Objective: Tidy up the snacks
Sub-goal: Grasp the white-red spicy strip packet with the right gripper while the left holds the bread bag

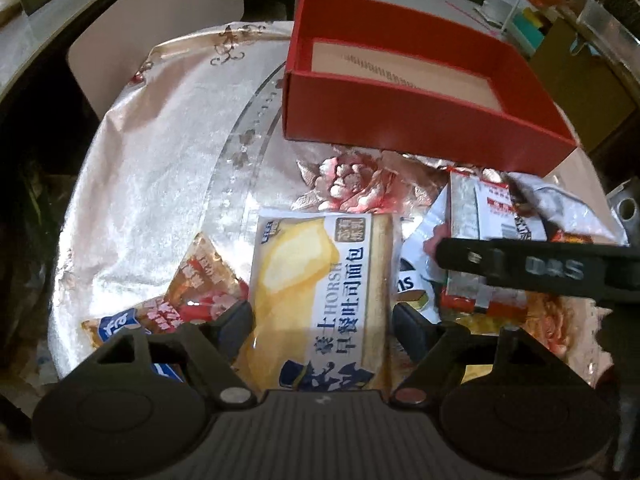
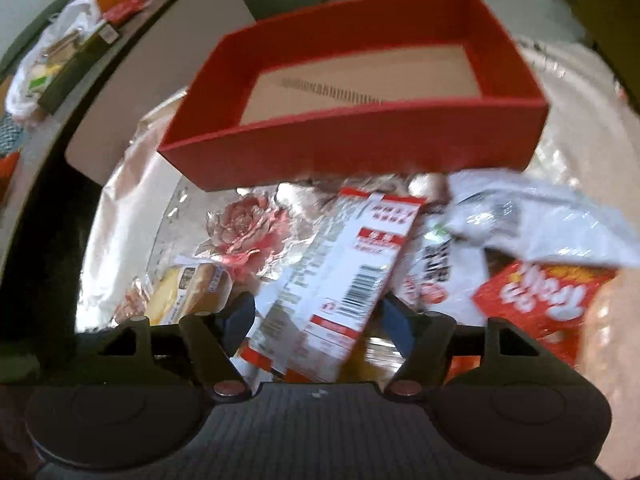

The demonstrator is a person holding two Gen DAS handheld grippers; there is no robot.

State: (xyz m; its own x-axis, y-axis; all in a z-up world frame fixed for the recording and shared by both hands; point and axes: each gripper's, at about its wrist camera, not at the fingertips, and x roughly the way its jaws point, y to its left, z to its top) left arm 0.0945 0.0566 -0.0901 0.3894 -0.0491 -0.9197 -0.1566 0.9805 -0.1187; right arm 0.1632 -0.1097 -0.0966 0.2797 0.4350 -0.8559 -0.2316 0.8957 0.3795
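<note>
A yellow and white toast bread packet [image 1: 320, 280] lies flat on the silvery floral tablecloth [image 1: 160, 160]. My left gripper [image 1: 322, 320] points down over it, open, one finger at each long edge. My right gripper [image 2: 318, 314] is open too, with a red and white barcoded packet [image 2: 340, 272] loose and slanted between its fingers; that view is blurred. The same packet [image 1: 492, 208] shows at the right of the left wrist view, behind a black part of the right gripper [image 1: 520, 268]. An open red box [image 1: 420, 128] [image 2: 360, 140] stands just beyond the snacks, holding nothing that I can see.
A red crisp bag [image 2: 536, 296] and a crumpled white bag [image 2: 560, 224] lie to the right. A red-orange packet [image 1: 192, 288] and a blue and white one [image 1: 120, 320] lie left of the bread. A pale chair back [image 1: 160, 20] stands behind the round table.
</note>
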